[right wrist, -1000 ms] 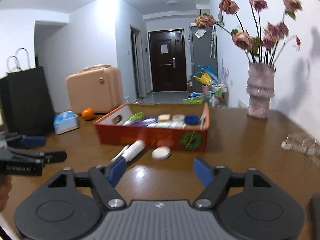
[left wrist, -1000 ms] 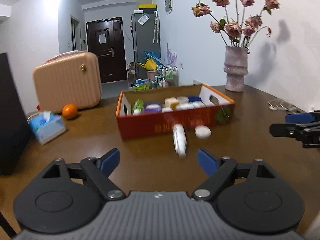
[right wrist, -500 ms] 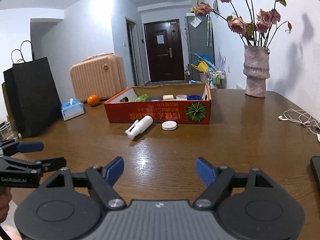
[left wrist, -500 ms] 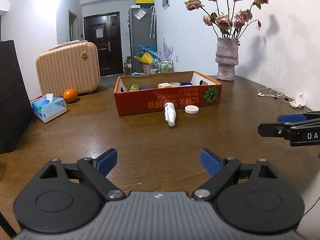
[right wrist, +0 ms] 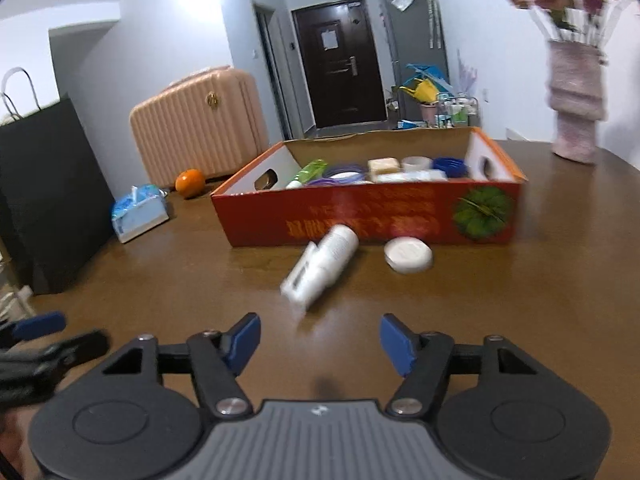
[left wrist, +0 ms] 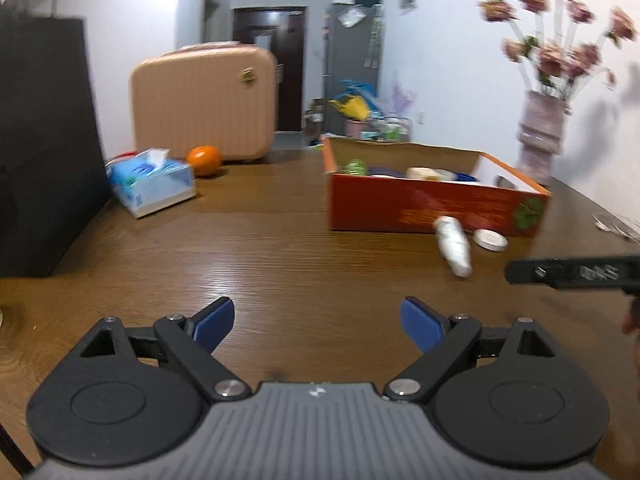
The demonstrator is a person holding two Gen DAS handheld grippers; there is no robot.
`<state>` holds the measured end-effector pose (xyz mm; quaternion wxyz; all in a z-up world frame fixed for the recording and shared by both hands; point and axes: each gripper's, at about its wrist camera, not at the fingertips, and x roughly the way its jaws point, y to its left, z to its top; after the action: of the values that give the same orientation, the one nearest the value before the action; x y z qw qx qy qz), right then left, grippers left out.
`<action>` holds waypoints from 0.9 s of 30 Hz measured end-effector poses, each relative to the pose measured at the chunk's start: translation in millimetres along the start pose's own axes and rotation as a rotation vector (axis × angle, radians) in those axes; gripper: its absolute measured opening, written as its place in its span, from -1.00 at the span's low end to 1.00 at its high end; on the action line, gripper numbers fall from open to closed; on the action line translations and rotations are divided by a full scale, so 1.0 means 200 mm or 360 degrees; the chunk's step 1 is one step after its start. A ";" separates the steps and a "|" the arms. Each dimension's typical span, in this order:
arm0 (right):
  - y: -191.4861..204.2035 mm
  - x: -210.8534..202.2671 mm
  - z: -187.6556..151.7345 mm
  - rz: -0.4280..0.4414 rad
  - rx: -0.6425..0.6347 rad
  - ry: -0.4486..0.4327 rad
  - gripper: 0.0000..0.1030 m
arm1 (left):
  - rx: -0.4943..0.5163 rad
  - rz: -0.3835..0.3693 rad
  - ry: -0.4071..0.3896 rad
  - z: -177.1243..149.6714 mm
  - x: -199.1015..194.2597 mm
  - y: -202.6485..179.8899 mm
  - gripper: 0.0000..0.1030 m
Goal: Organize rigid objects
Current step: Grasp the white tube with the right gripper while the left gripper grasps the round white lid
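Two empty grippers, fingers (right wrist: 244, 340) apart, face a cylindrical white bottle (right wrist: 320, 268) on glossy wood.

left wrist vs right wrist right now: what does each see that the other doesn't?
Left wrist only: the cable tangle at the table's far right edge, and the right gripper from the side.

Right wrist only: the box's handle cut-outs and its contents in clearer detail; the left gripper's blue pad at the left edge.

Both: red cardboard box, white bottle lying beside the white round lid, orange, tissue pack, pink suitcase, vase. Each view's own gripper stands open and empty.
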<state>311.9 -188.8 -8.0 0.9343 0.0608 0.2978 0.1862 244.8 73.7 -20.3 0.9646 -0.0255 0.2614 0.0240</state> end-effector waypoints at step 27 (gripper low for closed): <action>-0.45 0.15 0.25 -0.0217 -0.0010 -0.0090 -0.47 | 0.0222 -0.0356 0.0202 0.21 0.61 -0.69 0.76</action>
<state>392.0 -260.5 -3.1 0.9530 0.0427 0.2742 0.1214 379.5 -57.1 -40.4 0.9422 0.0112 0.3185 -0.1037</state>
